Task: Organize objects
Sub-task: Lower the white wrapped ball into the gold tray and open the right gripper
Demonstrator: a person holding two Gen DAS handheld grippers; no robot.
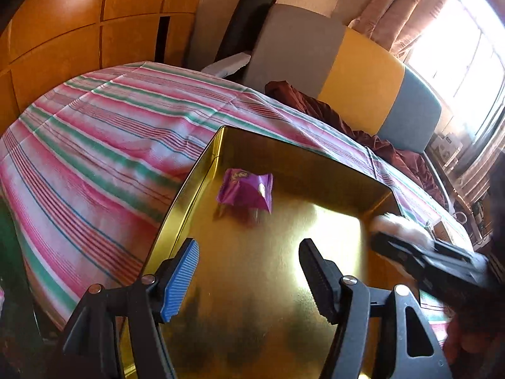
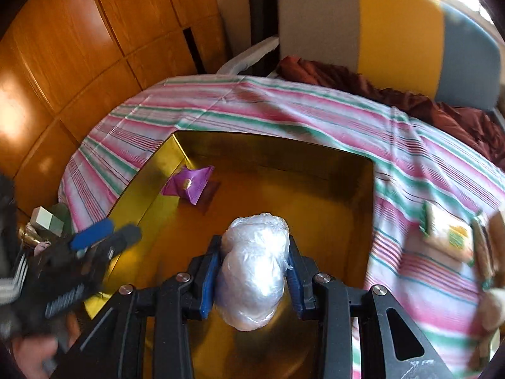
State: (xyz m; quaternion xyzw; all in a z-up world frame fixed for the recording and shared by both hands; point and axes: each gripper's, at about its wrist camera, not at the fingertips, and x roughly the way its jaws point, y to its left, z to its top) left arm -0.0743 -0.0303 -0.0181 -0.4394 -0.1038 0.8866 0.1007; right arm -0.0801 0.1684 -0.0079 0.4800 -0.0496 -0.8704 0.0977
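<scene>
A gold tin [image 1: 300, 165] [image 2: 148, 186] lies open on the striped cloth. Inside it, near the far left corner, rests a purple snack packet [image 1: 246, 189] [image 2: 189, 184]. My left gripper [image 1: 249, 248] hangs open over the tin's floor with nothing between its fingers; in the right wrist view the left gripper [image 2: 104, 233] shows blurred at the tin's left wall. My right gripper [image 2: 254, 243] is shut on a white plastic-wrapped bundle [image 2: 252, 271] held above the tin. From the left wrist view the right gripper [image 1: 388, 243] and the bundle [image 1: 397, 224] appear blurred at the tin's right wall.
A striped pink and green cloth [image 1: 94, 145] [image 2: 284, 113] covers the surface. Snack packets [image 2: 448, 237] lie on it right of the tin. A maroon cloth [image 2: 363, 85] and grey, yellow and blue cushions [image 2: 397, 31] sit behind. Wooden cabinets [image 2: 79, 47] stand at left.
</scene>
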